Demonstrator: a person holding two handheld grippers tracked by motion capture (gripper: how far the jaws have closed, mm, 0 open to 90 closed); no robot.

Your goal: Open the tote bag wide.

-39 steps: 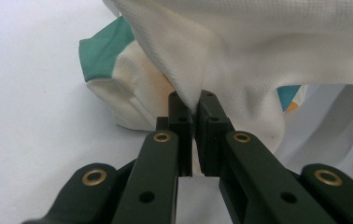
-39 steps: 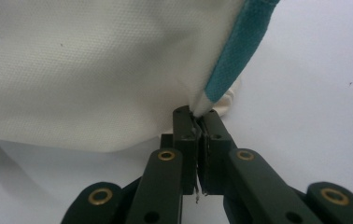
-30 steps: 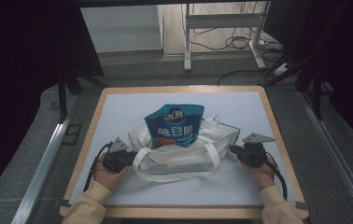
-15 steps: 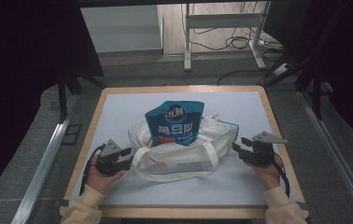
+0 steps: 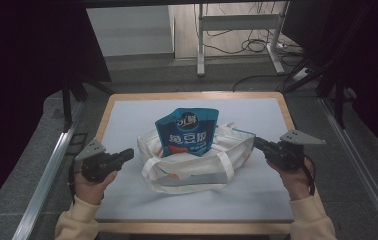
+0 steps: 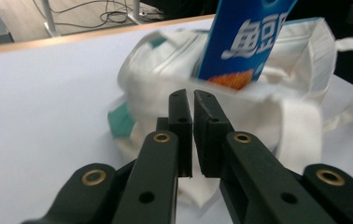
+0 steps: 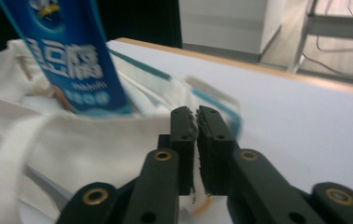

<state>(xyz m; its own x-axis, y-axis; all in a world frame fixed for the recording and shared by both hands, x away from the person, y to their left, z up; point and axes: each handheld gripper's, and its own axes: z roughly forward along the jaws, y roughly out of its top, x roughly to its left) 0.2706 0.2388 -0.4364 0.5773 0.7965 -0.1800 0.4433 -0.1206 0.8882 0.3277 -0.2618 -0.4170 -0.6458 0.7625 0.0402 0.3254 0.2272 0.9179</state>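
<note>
Packing is largely done: snack pouch (image 5: 189, 131) stands upright inside tote bag (image 5: 197, 157) at table centre. Left gripper (image 5: 126, 155) at 9 o'clock and right gripper (image 5: 257, 143) at 3 o'clock, jaws just closed, grip nothing; handles remain ungrasped.

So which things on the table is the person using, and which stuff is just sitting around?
Being used:
- white tote bag
- blue snack pouch standing in the bag
- left gripper, shut, beside the bag
- right gripper, shut, at the bag's other end

Just sitting around:
- cables on the floor
- metal stand behind the table
</note>
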